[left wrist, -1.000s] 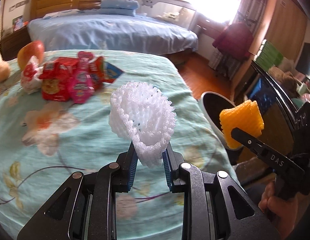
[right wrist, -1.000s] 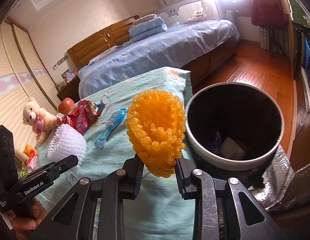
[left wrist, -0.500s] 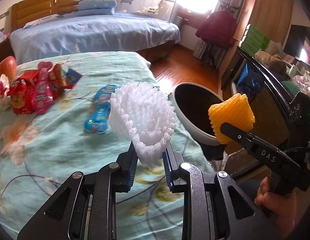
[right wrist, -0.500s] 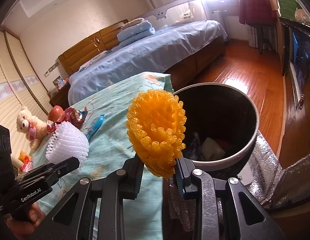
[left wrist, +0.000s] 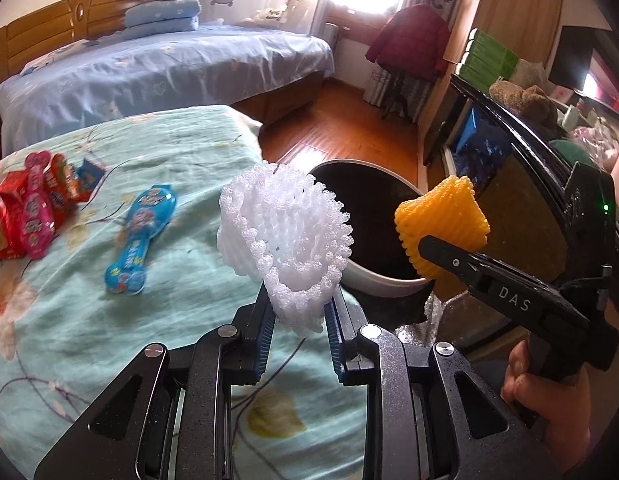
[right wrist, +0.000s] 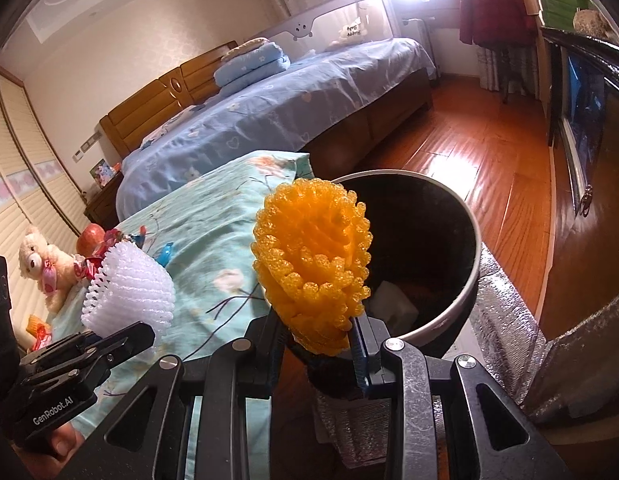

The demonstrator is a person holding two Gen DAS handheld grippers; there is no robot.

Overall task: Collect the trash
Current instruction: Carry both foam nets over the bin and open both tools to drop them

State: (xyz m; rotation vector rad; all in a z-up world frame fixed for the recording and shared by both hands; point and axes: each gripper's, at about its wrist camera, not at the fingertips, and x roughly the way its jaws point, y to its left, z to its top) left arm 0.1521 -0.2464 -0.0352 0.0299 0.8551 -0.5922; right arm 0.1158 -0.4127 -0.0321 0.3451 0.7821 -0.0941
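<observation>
Left gripper [left wrist: 299, 320]: you had it clamped on the white foam net [left wrist: 285, 240], centre of the left wrist view.
Right gripper [right wrist: 319, 344]: you had it gripping the orange foam net [right wrist: 313, 260], in front of the bin's rim.
Bin [right wrist: 467, 300]: right of centre, black inside, holding a pale scrap [right wrist: 393, 306].
Bed cover [left wrist: 149, 280]: it carried the blue wrapper [left wrist: 143, 236] and the red snack packs [left wrist: 25, 212] at left.

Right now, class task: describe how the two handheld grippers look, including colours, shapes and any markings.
Both are black, speckled metal frames with silver pivot bolts and ribbed blue pads. The left gripper reads "GenRobot.AI" on its side; the right gripper reads "DAS" and shows a small green light.
</observation>
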